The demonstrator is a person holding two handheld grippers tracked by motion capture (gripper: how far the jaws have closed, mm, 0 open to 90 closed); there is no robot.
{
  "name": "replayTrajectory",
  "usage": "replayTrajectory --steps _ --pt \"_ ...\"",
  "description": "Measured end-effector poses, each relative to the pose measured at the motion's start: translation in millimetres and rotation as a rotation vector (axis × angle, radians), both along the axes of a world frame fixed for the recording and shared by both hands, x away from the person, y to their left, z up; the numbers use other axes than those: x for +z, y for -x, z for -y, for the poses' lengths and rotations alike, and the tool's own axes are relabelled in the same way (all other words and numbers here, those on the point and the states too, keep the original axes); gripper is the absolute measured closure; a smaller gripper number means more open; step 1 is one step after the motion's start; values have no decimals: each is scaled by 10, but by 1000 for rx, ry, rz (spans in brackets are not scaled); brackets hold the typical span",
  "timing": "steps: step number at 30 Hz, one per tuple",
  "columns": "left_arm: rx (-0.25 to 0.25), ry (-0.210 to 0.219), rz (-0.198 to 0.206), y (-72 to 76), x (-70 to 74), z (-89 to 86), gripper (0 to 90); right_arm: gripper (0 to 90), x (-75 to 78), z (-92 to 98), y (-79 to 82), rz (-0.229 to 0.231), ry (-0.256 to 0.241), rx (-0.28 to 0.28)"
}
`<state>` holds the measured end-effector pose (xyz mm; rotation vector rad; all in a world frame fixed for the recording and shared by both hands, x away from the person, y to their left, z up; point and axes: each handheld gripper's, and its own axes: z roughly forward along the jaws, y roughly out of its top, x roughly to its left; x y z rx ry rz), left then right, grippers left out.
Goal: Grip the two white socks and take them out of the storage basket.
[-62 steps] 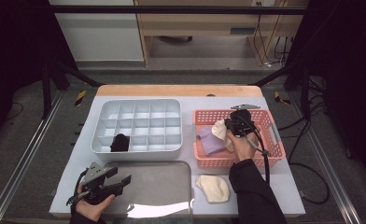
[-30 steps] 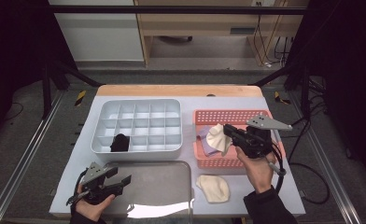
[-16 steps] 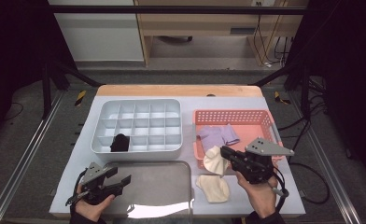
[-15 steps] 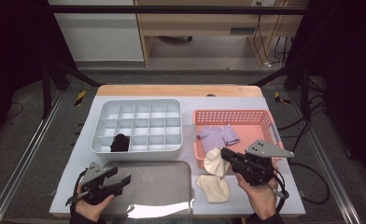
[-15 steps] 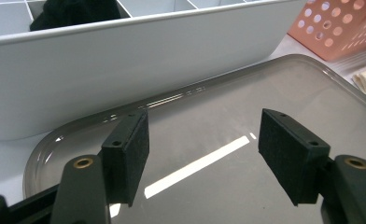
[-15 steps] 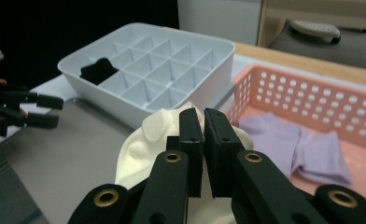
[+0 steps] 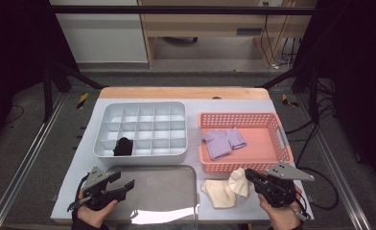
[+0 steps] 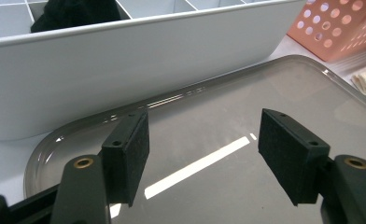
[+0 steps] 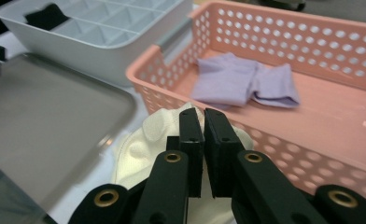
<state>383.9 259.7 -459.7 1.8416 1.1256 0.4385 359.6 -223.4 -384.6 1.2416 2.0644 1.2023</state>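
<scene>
— What do we have in the right gripper (image 7: 252, 176)?

— We have its jaws clamped on a fold of the cream cloth (image 9: 148, 149), nearly touching each other. In the high view the cream cloth (image 7: 227, 188) sits on the white table (image 7: 76, 158), just in front of the pink basket (image 7: 287, 148) and just beside the right edge of the metal tray (image 7: 176, 191). Part of it lies flat on the table; the bunched part rises to our jaws.

— And the basket itself?

— We see a lilac cloth (image 7: 223, 140) lying in its left half, apart from the cream one, with the basket wall between them.

— What about our left gripper (image 7: 123, 184)?

— We hold it over the near left corner of the tray, jaws spread wide with nothing between them. The left gripper view shows only the bare tray (image 8: 265, 116) under the pads (image 8: 291, 161).

— Anything in the white compartment box (image 7: 143, 153)?

— A black cloth (image 7: 123, 146) sits in a front-row cell, second from the left, well apart from both our grippers.
</scene>
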Motion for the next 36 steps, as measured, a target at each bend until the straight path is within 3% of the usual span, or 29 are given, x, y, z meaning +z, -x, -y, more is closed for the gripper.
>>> replayTrajectory --steps 2,3,9,18,21,24,25,27,30,34,36 --pt "-3 -2 1 2 1 3 331 862 -52 11 -5 -14 38 -15" --pt "-3 -2 1 2 1 3 331 862 -123 -3 -21 -29 85 -25" --pt "-4 -2 0 2 1 6 331 861 -384 -42 -128 -83 156 -49" --pt "-6 -2 -3 0 0 20 331 813 -763 -21 -321 -146 190 -112" --pt "-9 -1 -1 3 5 20 331 779 -789 -29 -350 -159 188 -118" --pt "-8 9 -3 1 10 15 337 748 -707 -49 -311 -118 176 -118" --pt "-8 11 -4 2 11 18 342 748 -612 -72 -260 -82 150 -102" --pt "-10 13 -6 3 15 24 345 753 -564 -103 -230 -73 121 -89" --pt "-14 14 -6 8 27 33 352 777 -488 -243 -169 -50 90 -16" --pt "-15 27 -1 24 53 37 367 790 -510 -554 -128 -72 71 98" --pt "-13 30 4 31 71 36 372 786 -560 -661 -139 -91 75 128"
